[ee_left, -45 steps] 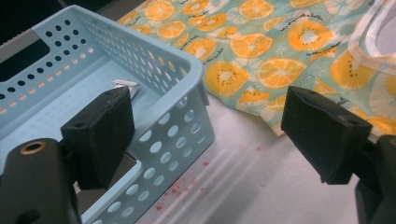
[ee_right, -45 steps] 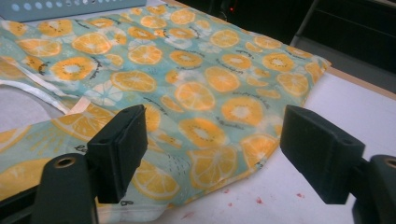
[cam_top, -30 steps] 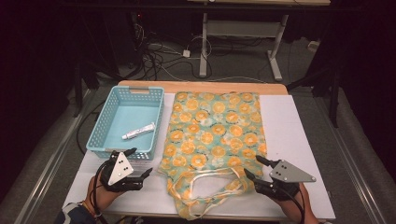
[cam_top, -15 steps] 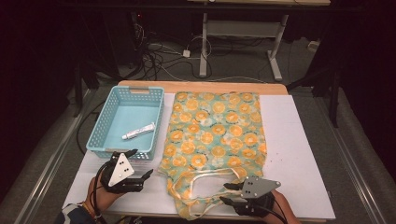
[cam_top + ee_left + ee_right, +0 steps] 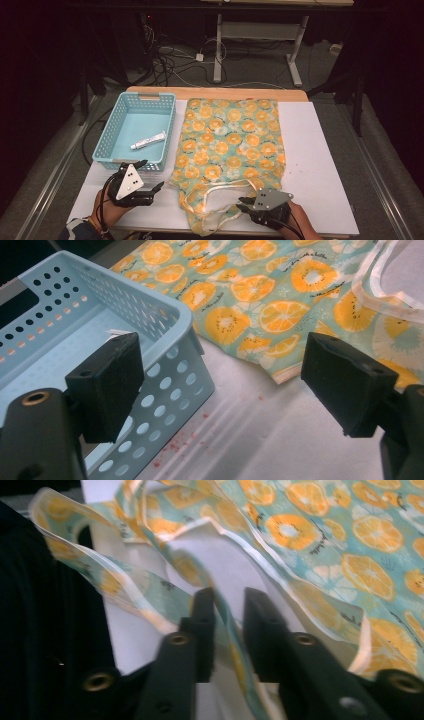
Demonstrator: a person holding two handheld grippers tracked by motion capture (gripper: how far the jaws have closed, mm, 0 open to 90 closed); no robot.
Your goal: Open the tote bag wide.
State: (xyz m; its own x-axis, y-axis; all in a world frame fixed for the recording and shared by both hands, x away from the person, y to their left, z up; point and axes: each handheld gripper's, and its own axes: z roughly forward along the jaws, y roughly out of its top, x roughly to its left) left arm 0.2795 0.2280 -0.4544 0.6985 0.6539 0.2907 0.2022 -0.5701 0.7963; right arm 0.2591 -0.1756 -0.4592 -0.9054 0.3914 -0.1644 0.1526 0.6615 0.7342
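Observation:
A tote bag [image 5: 230, 135] printed with orange slices lies flat on the table, its handles [image 5: 210, 200] looped at the near end. My right gripper [image 5: 241, 202] points left at the near handle. In the right gripper view one strap [image 5: 150, 597] runs through the narrow gap between the jaws of my right gripper [image 5: 229, 610]. The jaws have just been closing and a sliver of space still shows beside the strap. My left gripper [image 5: 150, 175] stands open and empty by the basket's near corner; its jaws [image 5: 225, 385] frame the bare mat.
A light blue perforated basket [image 5: 107, 145] sits left of the bag and holds a small white tube [image 5: 148, 140]. Its near corner [image 5: 165, 315] is close to my left jaw. The white mat [image 5: 310, 165] stretches right of the bag.
My right gripper has moved left from beside the bag's near right corner to the handle, and its jaws have narrowed around the strap. The left gripper has kept still.

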